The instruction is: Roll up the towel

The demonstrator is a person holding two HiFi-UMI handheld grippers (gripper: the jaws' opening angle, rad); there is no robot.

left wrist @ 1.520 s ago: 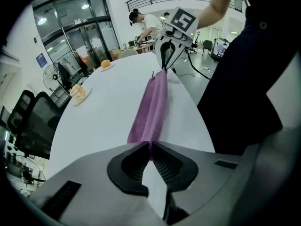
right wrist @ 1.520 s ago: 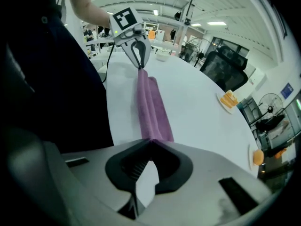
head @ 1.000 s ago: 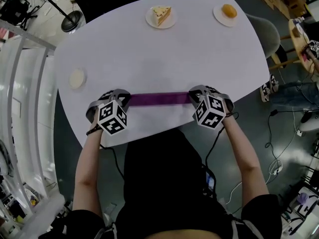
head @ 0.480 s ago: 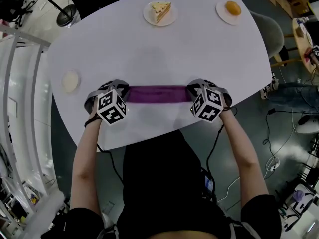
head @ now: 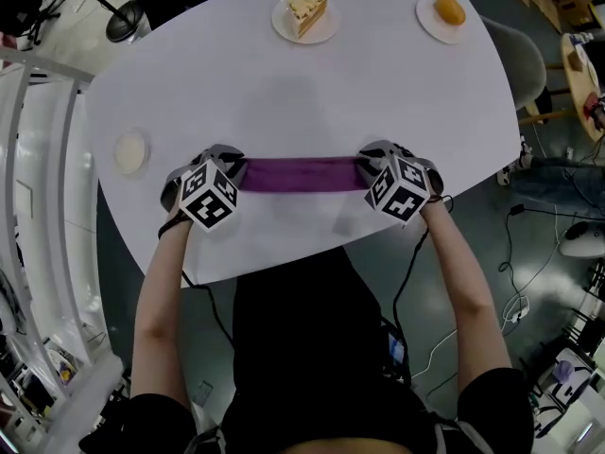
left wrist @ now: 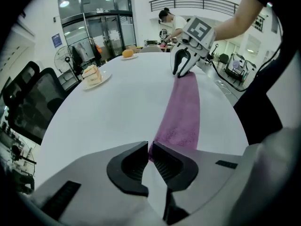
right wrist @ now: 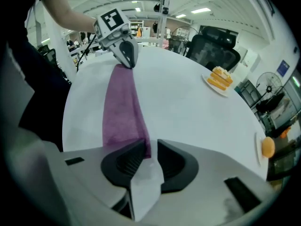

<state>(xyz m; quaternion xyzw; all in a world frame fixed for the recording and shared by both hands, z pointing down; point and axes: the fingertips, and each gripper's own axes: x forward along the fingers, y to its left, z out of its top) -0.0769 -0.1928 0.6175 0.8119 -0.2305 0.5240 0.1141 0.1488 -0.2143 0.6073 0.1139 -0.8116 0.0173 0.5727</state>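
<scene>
The purple towel (head: 298, 174) lies as a long narrow strip across the white table (head: 312, 93), stretched between my two grippers. My left gripper (head: 232, 169) is at the strip's left end, and in the left gripper view it (left wrist: 151, 147) is shut on the towel (left wrist: 181, 112). My right gripper (head: 367, 170) is at the other end. In the right gripper view its jaws (right wrist: 153, 147) have just been opening: a gap shows between the pads, and the towel's (right wrist: 122, 102) end rests against one pad without being pinched.
A plate with a cake slice (head: 304, 15) and a plate with an orange bun (head: 447, 12) stand at the table's far edge. A small round dish (head: 130, 149) sits left of the left gripper. The table's near edge runs just below both grippers.
Both grippers have carried the towel a little farther onto the table and lower. The strip now looks flatter and wider on the tabletop.
</scene>
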